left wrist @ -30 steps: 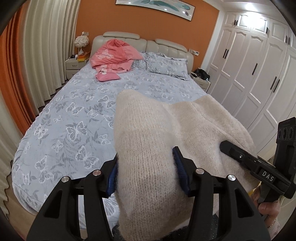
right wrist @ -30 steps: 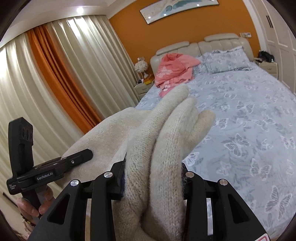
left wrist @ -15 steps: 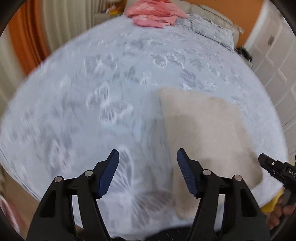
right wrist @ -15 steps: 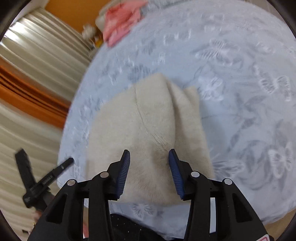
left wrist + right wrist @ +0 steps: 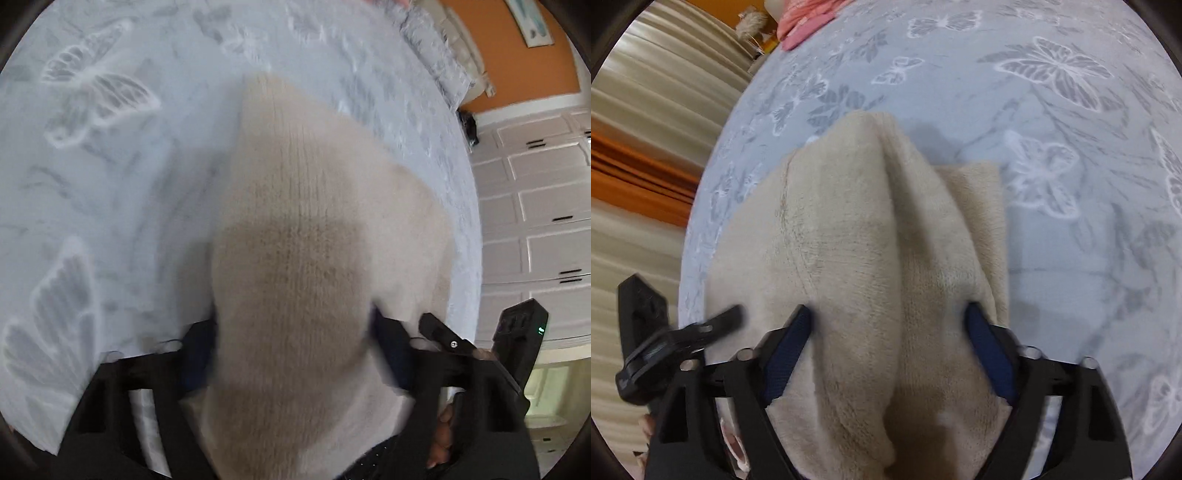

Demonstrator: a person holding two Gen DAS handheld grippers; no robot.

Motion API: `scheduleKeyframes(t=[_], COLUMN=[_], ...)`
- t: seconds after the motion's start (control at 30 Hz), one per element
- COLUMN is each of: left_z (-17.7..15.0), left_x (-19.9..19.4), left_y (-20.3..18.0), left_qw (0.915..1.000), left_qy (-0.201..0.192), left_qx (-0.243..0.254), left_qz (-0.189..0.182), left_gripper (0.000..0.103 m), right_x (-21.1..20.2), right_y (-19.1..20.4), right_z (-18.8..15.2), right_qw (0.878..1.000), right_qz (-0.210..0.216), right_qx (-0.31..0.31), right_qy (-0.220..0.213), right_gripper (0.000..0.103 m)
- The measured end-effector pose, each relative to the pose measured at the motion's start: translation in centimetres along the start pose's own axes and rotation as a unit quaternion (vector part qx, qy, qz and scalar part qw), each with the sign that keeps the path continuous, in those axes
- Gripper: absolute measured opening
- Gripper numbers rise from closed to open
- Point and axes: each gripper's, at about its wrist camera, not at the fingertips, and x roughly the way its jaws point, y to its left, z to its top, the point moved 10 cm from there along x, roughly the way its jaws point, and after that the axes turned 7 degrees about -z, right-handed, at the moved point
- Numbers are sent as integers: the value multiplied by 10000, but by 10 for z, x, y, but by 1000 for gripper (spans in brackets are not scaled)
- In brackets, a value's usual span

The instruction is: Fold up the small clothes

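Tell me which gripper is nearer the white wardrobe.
Right. The right gripper sits between the left gripper and the white wardrobe; the left is on the curtain side. Both jaws have just been closing, with the beige knit between them.

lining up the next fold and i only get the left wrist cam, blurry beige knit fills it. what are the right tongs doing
observer: The right tongs have just been closing, and the beige sweater is bunched between their pads, pressing on both.
operator: does it lie flat past them
observer: No. A raised ridge runs up its middle, and a flat lower layer sticks out on the right onto the bedspread.
operator: anything else on the bed
observer: Pink clothes at the far end, well apart from the sweater.
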Motion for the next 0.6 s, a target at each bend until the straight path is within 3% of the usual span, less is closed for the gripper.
scheduleKeyframes(t=[0.03, 0.07, 0.17, 0.23, 0.27, 0.33, 0.37, 0.43, 0.53, 0.6], left_z=[4, 8, 23, 32, 35, 32, 28, 23, 11, -1], left_x=[-3, -10, -45, -53, -50, -28, -24, -41, -71, -80], left_y=[-7, -18, -51, -48, -40, -8, 4, 0, -16, -24], left_qw=[9999, 9991, 9901, 9876, 9875, 9866, 9853, 9896, 9834, 9764], left_qy=[-46, -104, -577, -726, -724, -376, -305, -621, -1012, -1111], left_qx=[161, 402, 1279, 1362, 1326, 1194, 1129, 918, 1074, 1353], left_qz=[-16, -23, 77, 273, 459, 1043, 1243, 914, 1056, 1264], left_gripper=[52, 48, 47, 52, 59, 61, 64, 64, 63, 70], right_x=[-3, -14, -39, -36, -15, 14, 12, -15, -70, -71], right_y=[7, 17, 43, 55, 53, 38, 37, 39, 54, 60], right_z=[1, 6, 14, 15, 11, 4, 5, 6, -3, -21], right_qw=[9999, 9992, 9962, 9947, 9965, 9979, 9983, 9977, 9898, 9901], right_qz=[168, 354, 555, 542, 293, -136, -69, -119, -133, -89], right_qx=[36, 32, -279, -490, -608, -628, -572, -475, -755, -952], right_qy=[-2, -163, -615, -718, -484, -80, -121, -475, -1198, -1029], right_gripper=[29, 27, 26, 32, 35, 40, 40, 42, 43, 40])
